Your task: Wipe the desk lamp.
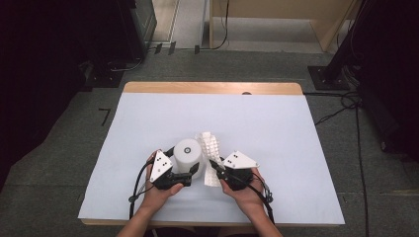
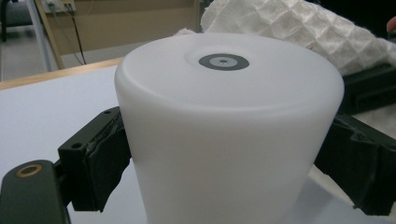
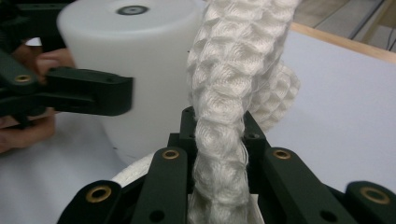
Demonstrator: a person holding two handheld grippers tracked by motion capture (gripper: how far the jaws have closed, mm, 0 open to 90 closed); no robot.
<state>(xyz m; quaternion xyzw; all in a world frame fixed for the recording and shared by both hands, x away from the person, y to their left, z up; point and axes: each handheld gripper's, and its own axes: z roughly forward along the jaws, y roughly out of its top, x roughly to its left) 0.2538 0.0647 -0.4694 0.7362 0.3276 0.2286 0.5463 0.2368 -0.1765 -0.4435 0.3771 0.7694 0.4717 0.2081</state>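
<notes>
**cup held, cloth pinched: wipe about to start**

pale blue table cover (image 1: 276, 128) over a wooden top, grey floor around. white cup (image 1: 188, 154) stands upside down at 6 o'clock on the table, near the front edge. left gripper (image 1: 189, 174) clamps the cup's wall, pads on both sides. right gripper (image 1: 216, 168) is clenched on a waffle-weave cloth (image 1: 209, 143), bunched into a rope at the cup's 3 o'clock, touching it. likely step: bracing the cup for wiping. next move needs the cloth dragged over the wall. cup: smooth, matte, translucent plastic, tapered. cloth: soft, knobbly.
</notes>
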